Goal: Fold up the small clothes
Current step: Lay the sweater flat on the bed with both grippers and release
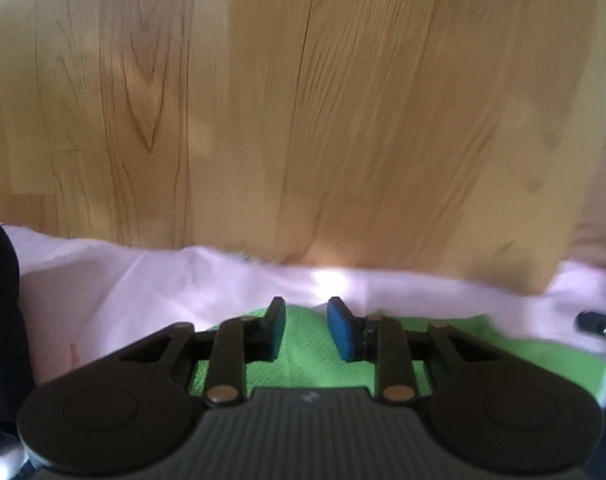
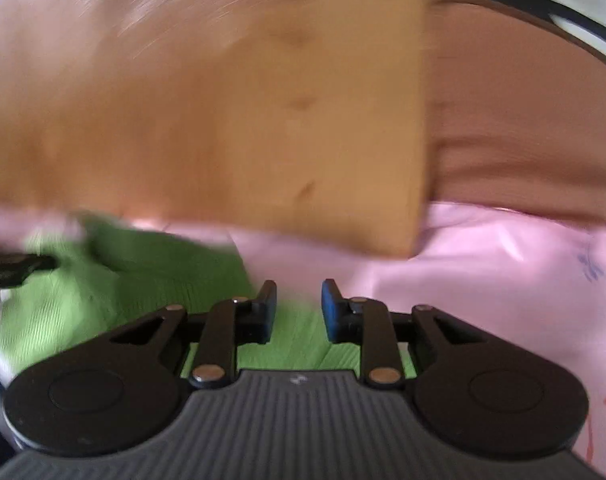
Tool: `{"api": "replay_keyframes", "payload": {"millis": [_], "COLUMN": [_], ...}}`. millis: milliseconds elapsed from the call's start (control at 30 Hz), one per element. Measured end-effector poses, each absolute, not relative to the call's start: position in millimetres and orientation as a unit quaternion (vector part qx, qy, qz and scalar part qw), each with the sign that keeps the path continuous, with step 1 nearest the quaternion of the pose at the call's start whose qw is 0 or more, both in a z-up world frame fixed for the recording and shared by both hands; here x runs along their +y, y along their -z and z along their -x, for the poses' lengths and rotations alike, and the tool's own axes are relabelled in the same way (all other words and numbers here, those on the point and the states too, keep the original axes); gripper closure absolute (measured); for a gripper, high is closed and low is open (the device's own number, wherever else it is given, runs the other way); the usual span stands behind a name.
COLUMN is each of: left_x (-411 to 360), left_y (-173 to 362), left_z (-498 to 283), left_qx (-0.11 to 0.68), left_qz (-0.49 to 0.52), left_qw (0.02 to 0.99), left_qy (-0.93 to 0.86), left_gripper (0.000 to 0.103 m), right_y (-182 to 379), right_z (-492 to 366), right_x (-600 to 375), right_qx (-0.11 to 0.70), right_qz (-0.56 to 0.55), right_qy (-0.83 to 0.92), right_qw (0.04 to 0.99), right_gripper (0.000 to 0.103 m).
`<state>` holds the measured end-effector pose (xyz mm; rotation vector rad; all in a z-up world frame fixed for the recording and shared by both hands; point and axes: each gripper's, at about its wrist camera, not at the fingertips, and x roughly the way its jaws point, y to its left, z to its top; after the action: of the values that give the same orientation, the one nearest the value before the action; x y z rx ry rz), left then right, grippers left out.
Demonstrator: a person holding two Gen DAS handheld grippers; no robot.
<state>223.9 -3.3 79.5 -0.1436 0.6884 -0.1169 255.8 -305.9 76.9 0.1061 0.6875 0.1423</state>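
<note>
— Left wrist view: your left gripper (image 1: 306, 322) had its pads apart with nothing pinched, over the green garment (image 1: 303, 344) lying on pink cloth (image 1: 151, 280).

— And your right gripper (image 2: 299, 308)?

— Also spread and empty, above that green garment's right edge. Pink cloth reached far and right to the wooden table (image 2: 263, 120), blurred.

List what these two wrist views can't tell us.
- Green garment: left wrist view, shape hidden by left gripper.
- Same garment: right wrist view, motion-blurred, partly behind right gripper.
- Pink cloth: print too blurred, cut by the edge.
</note>
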Motion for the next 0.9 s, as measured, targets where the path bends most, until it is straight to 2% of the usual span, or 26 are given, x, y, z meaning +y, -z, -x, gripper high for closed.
{"api": "replay_keyframes", "payload": {"millis": [67,100,200,433,567,600,667,800,900], "left_x": [5,9,18,16,18,21,23,38,53], "left_y": [-85,-85,-73,-33,-22,-21,-23,-33,-39], "left_z": [-197,-180,-137,-47,-27,-24,-16,2,11], "left_qx": [0.315,0.308,0.318,0.342,0.349,0.354,0.354,0.34,0.334], "left_qz": [0.044,0.031,0.009,-0.025,0.007,0.014,0.019,0.028,0.027], "left_qw": [0.947,0.95,0.946,0.934,0.931,0.929,0.93,0.935,0.939], "left_qy": [0.049,0.049,0.067,0.103,0.108,0.104,0.096,0.092,0.08], "left_gripper": [0.063,0.061,0.059,0.051,0.048,0.048,0.048,0.047,0.045], "right_y": [-87,-89,-82,-45,-32,-32,-37,-65,-85], "right_z": [-230,-213,-159,-70,-52,-50,-55,-54,-68], "right_x": [-319,-324,-352,-392,-377,-368,-360,-377,-409], "right_qx": [0.329,0.324,0.324,0.376,0.373,0.368,0.37,0.336,0.276], "right_qz": [-0.051,-0.042,-0.029,-0.125,-0.177,-0.152,-0.132,-0.045,0.113], "right_qy": [-0.088,-0.089,-0.065,-0.028,-0.052,-0.048,-0.042,0.001,0.164], "right_qw": [0.939,0.941,0.943,0.918,0.909,0.916,0.919,0.941,0.94], "right_gripper": [0.074,0.071,0.063,0.06,0.059,0.069,0.098,0.098,0.098]}}
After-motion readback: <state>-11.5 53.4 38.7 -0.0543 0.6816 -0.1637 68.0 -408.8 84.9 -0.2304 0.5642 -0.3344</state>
